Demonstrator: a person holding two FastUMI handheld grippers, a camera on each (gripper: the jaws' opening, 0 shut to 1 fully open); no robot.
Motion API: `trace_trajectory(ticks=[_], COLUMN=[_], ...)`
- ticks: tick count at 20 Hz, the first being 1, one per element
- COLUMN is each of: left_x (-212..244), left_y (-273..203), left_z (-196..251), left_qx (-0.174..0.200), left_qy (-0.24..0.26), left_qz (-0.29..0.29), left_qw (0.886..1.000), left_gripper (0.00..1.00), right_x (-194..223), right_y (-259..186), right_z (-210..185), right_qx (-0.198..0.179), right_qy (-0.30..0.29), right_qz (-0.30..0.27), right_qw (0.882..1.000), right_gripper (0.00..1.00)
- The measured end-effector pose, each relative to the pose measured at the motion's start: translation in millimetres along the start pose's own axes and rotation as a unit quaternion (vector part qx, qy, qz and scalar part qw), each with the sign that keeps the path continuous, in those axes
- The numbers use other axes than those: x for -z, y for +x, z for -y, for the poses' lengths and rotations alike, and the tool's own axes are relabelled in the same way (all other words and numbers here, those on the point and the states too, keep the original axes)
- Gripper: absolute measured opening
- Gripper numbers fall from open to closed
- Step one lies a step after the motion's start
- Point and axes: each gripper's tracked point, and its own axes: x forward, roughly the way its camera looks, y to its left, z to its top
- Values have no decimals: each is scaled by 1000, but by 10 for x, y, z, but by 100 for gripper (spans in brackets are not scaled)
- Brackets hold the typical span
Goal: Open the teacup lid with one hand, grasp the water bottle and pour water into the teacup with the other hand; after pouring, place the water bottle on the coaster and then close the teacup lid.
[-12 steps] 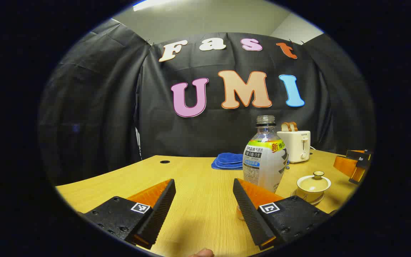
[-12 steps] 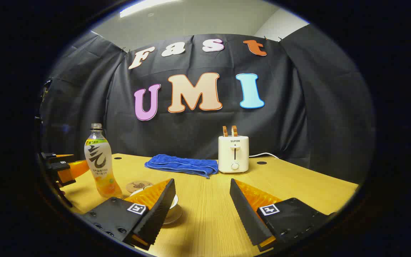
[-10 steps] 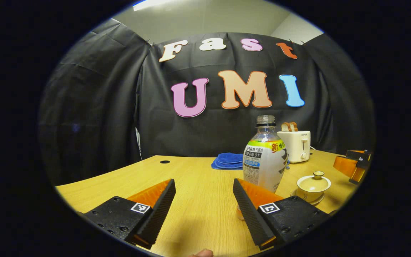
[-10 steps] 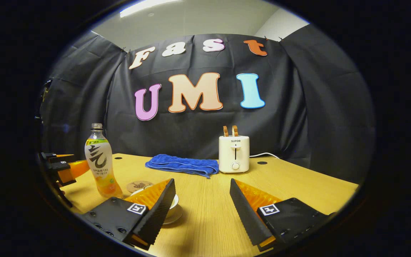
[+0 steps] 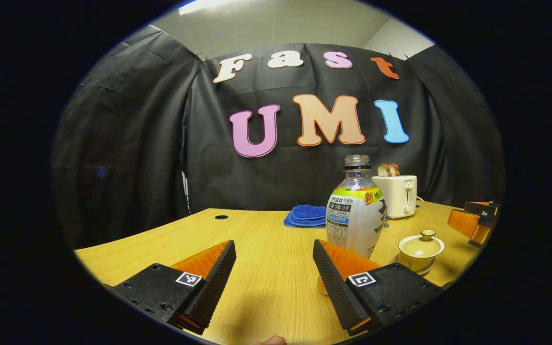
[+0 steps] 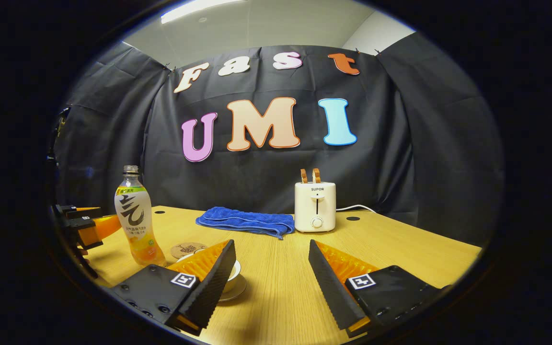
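None of the task's steps is showing as done: the lid (image 5: pixel 421 239) is sitting on the teacup (image 5: pixel 419 254), and the water bottle (image 5: pixel 356 211) is standing uncapped and upright on the table (image 5: pixel 257 239), long axis vertical, mouth pointing up, the coaster (image 6: pixel 186 249) lying bare just beside it. Left gripper (image 5: pixel 273 268) is gaping wide, empty, near the bottle; right gripper (image 6: pixel 271 268) is likewise gaping, empty, its left finger overlapping the teacup.
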Motion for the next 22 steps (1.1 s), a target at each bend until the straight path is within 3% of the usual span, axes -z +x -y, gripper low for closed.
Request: trace_trajectory(ticks=[11,12,13,15,20,22], left_x=[11,12,10,6,13,11], left_y=[10,14,14,8,11,12], left_z=[13,7,10,3,4,8], left_qx=[2,2,2,2,2,2], left_qy=[0,-1,-1,-1,-1,-1], left_qz=[1,0,0,0,0,0], left_qw=[1000,1000,1000,1000,1000,1000], left_gripper=[94,94,94,94,94,94], right_x=[10,9,3,11,-16,-90], right_y=[6,9,14,15,19,15], right_z=[-44,-22,-10,-14,-147,-239], right_qx=[-9,-8,-6,-5,-33,-46], right_qy=[0,0,0,0,1,-4], right_qz=[-1,-1,0,-1,3,11], right_qw=[1000,1000,1000,1000,999,999], right_gripper=[98,94,98,94,98,94])
